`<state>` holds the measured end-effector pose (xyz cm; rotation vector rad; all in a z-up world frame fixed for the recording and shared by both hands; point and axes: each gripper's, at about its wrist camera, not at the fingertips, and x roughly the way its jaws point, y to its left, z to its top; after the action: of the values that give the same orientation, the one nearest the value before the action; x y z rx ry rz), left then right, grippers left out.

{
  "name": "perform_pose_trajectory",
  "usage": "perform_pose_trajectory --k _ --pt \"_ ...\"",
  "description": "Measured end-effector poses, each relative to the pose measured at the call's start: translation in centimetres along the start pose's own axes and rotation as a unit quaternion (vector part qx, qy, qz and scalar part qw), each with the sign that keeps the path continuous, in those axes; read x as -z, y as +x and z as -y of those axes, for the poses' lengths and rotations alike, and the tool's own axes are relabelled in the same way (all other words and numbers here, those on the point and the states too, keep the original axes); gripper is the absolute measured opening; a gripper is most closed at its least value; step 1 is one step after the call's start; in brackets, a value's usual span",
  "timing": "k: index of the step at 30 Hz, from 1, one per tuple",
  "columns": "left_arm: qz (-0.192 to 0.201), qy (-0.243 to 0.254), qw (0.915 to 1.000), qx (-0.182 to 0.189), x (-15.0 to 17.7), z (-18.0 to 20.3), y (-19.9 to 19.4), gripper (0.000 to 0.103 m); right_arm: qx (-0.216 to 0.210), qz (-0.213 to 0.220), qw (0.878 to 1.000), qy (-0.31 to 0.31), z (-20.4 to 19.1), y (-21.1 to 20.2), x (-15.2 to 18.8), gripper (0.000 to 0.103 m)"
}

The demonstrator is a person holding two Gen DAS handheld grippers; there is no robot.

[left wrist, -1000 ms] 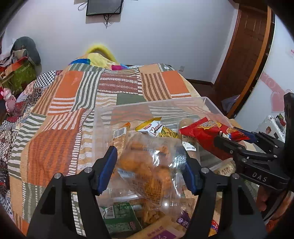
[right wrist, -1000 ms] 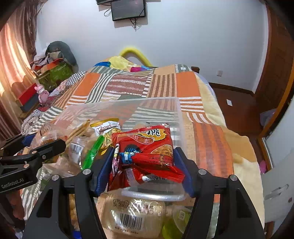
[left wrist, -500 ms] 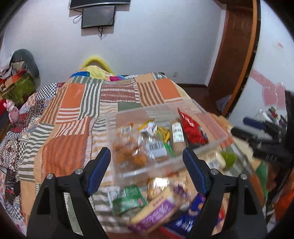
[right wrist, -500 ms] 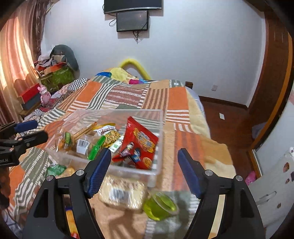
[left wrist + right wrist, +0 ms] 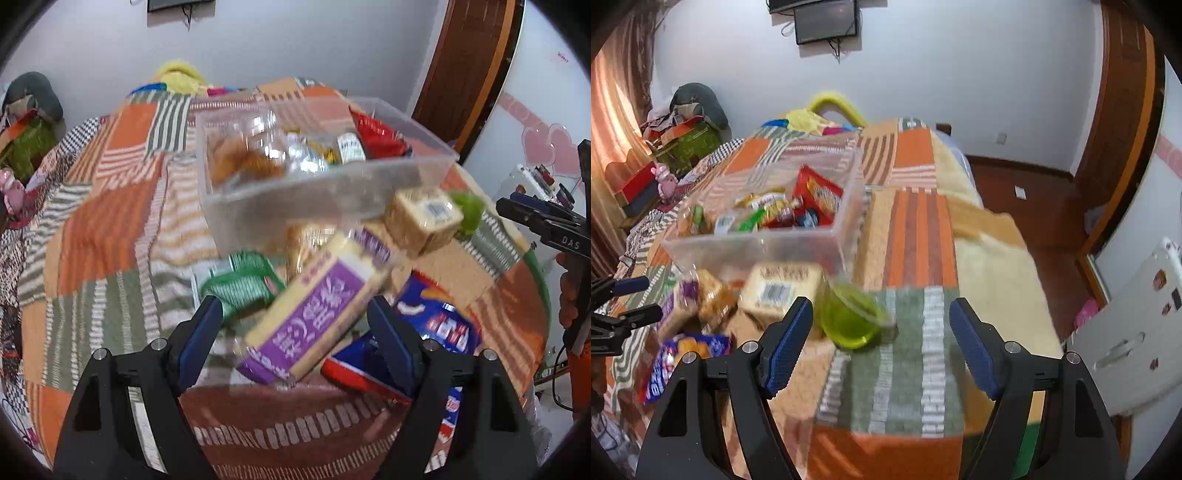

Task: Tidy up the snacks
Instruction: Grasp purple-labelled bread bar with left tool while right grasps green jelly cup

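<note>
White walls and a patchwork-quilted bed [image 5: 916, 236] are seen ahead of both hand-held grippers, left [image 5: 295, 332] and right [image 5: 881, 332], their jaws just opened, nothing clamped; a snack bin [image 5: 314, 199] is seen beyond.

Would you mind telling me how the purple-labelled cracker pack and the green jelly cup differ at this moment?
The purple-labelled cracker pack is a long, boxy packet lying tilted on other snacks; the green jelly cup is small, round and translucent, resting on the quilt. The pack lies before the open left gripper, the cup before the open right gripper. Both remain outside the clear bin.
</note>
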<state>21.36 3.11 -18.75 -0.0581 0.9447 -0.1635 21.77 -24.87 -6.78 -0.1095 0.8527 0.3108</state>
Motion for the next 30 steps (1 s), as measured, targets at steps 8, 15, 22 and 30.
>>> perform_pose_trajectory --k 8,15,22,30 --pt "-0.011 -0.006 0.9999 0.007 -0.4 0.6 1.9 0.076 -0.003 -0.031 0.999 -0.007 0.1 1.6 1.5 0.074" --pt "0.005 0.022 0.9997 -0.011 -0.6 1.9 2.3 0.055 0.002 -0.044 0.998 -0.036 -1.1 3.7 1.0 0.074" --pt "0.013 0.009 0.9999 0.0 -0.4 1.8 1.8 0.05 -0.003 -0.041 0.997 -0.063 -1.8 4.4 0.8 0.072" --pt "0.02 -0.002 0.9998 0.005 -0.2 1.4 0.7 0.048 -0.036 -0.043 0.996 -0.067 -1.8 4.4 1.3 0.055"
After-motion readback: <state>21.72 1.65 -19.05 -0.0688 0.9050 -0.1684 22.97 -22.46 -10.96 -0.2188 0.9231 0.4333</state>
